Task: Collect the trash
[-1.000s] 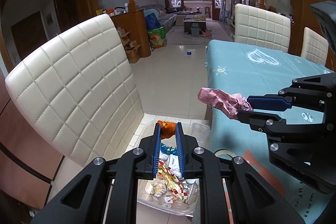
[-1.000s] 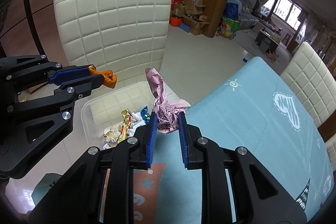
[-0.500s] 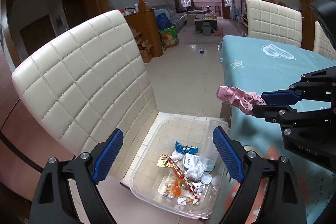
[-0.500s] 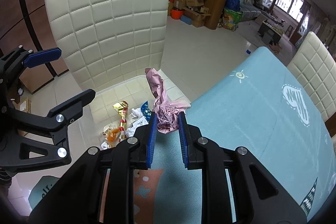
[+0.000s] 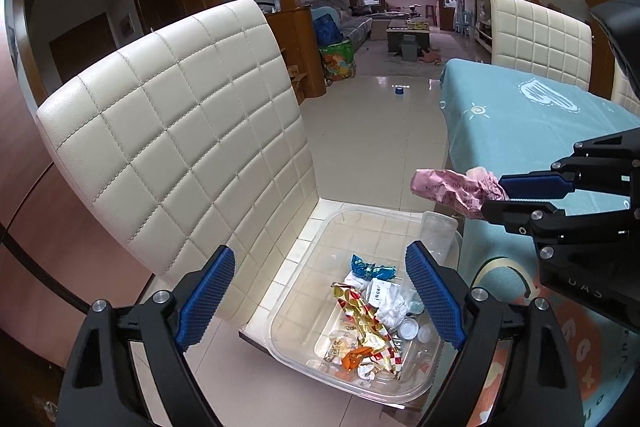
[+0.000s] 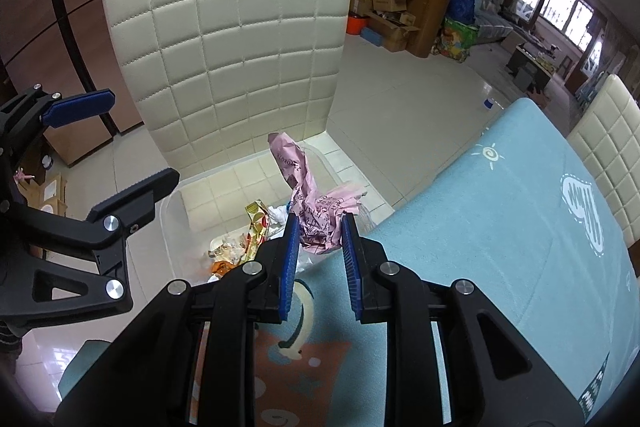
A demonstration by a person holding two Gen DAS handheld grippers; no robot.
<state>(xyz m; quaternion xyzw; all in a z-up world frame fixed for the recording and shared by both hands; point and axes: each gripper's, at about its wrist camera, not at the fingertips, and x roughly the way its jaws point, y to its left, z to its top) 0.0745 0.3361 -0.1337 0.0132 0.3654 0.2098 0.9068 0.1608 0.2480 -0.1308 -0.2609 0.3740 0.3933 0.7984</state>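
A cream quilted chair point(image 5: 172, 147) stands beside the counter point(image 5: 520, 115), which wears a teal cloth printed with a sun point(image 6: 492, 155). Beyond, glossy floor tiles point(image 5: 368, 131) run toward a lounge with a sofa point(image 5: 352, 23), cardboard boxes point(image 6: 388, 15), and what may be a small blue cap point(image 5: 399, 89).

Bin point(image 5: 288, 311) on chair point(image 5: 276, 291), table point(image 5: 516, 131) right

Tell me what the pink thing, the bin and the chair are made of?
Pink thing: probably thin printed paper, matte and crumpled. Bin: clear glossy plastic; the seat shows through it. Chair: cream leather or imitation, with quilted stitched squares and a soft sheen.
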